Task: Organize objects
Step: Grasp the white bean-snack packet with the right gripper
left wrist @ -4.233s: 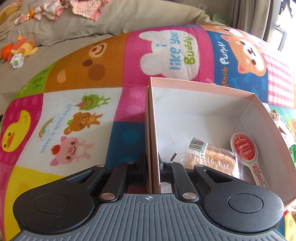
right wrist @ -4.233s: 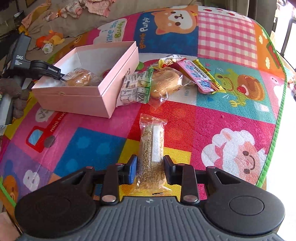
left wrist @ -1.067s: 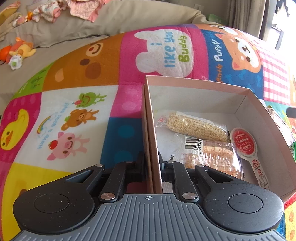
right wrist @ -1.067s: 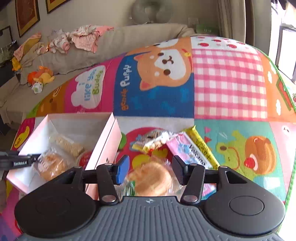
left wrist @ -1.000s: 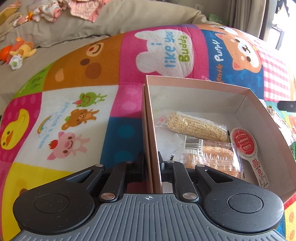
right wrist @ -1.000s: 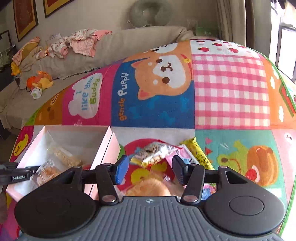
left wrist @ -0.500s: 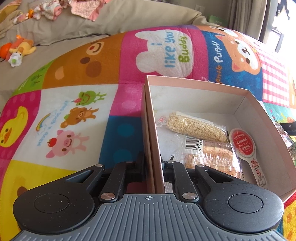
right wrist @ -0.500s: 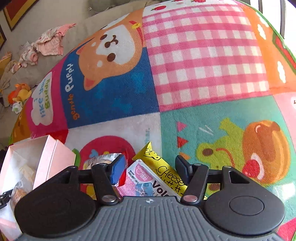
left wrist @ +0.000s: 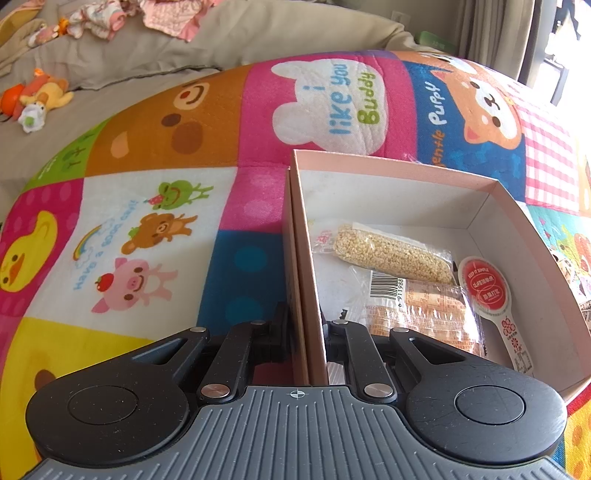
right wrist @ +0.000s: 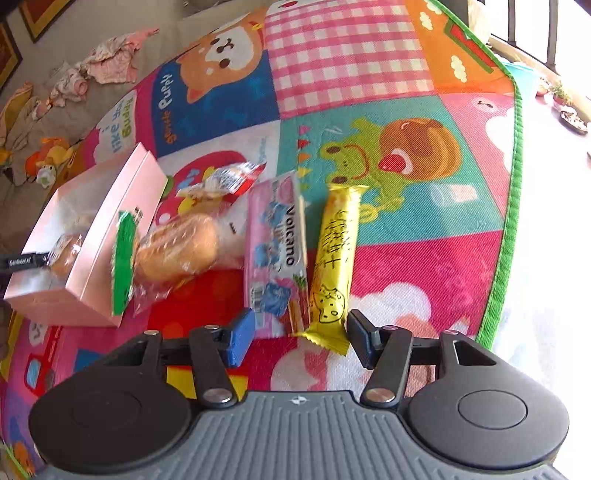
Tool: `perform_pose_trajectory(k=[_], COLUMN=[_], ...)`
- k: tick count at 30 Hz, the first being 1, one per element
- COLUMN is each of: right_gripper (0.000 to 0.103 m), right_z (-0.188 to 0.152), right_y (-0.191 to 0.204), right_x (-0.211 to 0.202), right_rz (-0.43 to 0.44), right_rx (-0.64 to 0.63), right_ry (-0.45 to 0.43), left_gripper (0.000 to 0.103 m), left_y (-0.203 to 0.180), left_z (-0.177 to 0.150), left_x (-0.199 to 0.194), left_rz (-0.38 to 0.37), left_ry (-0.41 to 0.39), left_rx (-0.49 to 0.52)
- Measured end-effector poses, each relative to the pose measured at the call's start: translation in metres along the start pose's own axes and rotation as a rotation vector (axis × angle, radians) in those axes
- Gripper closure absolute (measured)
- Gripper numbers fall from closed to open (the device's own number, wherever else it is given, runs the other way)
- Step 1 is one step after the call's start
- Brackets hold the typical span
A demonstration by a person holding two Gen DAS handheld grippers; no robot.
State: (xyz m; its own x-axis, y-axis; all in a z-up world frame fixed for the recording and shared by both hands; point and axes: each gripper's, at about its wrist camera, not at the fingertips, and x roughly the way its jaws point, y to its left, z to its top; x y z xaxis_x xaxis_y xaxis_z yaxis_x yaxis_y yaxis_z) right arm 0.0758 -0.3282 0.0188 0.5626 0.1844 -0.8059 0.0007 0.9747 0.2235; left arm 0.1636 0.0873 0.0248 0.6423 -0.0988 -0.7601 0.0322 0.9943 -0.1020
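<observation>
My left gripper (left wrist: pixel 306 332) is shut on the near-left wall of the pink box (left wrist: pixel 391 167). Inside the box lie a clear grain packet (left wrist: pixel 391 253), a wafer packet (left wrist: pixel 417 310) and a red round-headed packet (left wrist: pixel 487 288). My right gripper (right wrist: pixel 301 338) is open just above the mat, its fingers on either side of the near ends of the pink Volcano packet (right wrist: pixel 277 251) and the yellow cheese bar (right wrist: pixel 334 266). A wrapped bun (right wrist: pixel 177 247), a green-edged packet (right wrist: pixel 123 258) and a small red-white packet (right wrist: pixel 221 181) lie between them and the pink box (right wrist: pixel 110 236).
Everything lies on a colourful cartoon play mat (right wrist: pixel 406 155) with a green border (right wrist: pixel 509 221) at the right. A beige sofa cushion with clothes (left wrist: pixel 166 18) and soft toys (left wrist: pixel 33 99) lies behind the mat.
My right gripper has pulled back and tilted down, so the pink packet and yellow bar now lie between its open fingers. The left gripper has kept its hold on the box wall.
</observation>
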Motion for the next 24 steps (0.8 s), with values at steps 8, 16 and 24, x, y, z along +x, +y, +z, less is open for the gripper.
perform_pose_trajectory(k=[8,16,24], right_gripper=[0.047,0.074,0.088], right_z=[0.0,0.04,0.004], right_y=[0.049,0.085,0.062], right_x=[-0.037,0.012,-0.005], right_rz=[0.115,0.264,0.255], right_rx=[-0.132,-0.027,0.006], right_ry=[-0.144,-0.157,-0.047], left_gripper=[0.09,0.09,0.089], left_y=[-0.001,0.0,0.002], left_z=[0.0,0.0,-0.002], left_x=[0.0,0.0,-0.001], left_rz=[0.005,-0.002,-0.012], left_ry=[0.005,0.007,0.0], left_rx=[-0.006,-0.013,-0.01])
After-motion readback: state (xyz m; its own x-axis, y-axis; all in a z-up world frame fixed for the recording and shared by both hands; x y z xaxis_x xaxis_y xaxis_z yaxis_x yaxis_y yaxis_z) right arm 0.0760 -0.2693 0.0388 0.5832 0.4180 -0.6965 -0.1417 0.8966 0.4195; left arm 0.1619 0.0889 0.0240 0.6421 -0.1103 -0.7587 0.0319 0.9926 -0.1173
